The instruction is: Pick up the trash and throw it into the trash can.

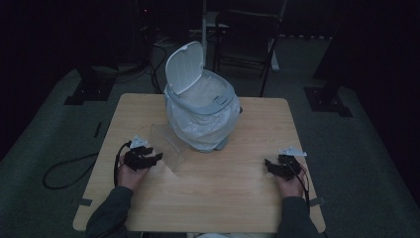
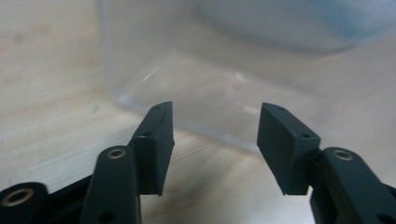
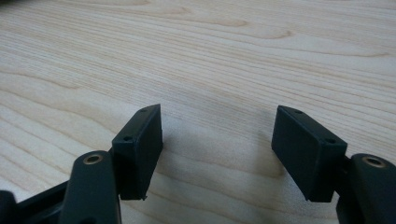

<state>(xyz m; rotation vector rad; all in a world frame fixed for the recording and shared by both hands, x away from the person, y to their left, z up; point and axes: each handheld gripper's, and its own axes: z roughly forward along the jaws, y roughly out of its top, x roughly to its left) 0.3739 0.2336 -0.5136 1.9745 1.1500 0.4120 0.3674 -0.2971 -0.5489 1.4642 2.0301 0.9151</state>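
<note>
1. Resting on the counter (image 1: 237,198), the left claw (image 1: 157,157) stood open just short of a clear plastic box (image 1: 168,144), nothing between its jaws.
2. Box lay beside the lined bin (image 1: 203,114), lid up.
3. Right claw (image 1: 267,163) open, empty, well apart.

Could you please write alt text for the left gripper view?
The left tongs stand open just short of a clear plastic container lying on the pale wooden table, nothing between them. A blurred bin sits behind.
</note>
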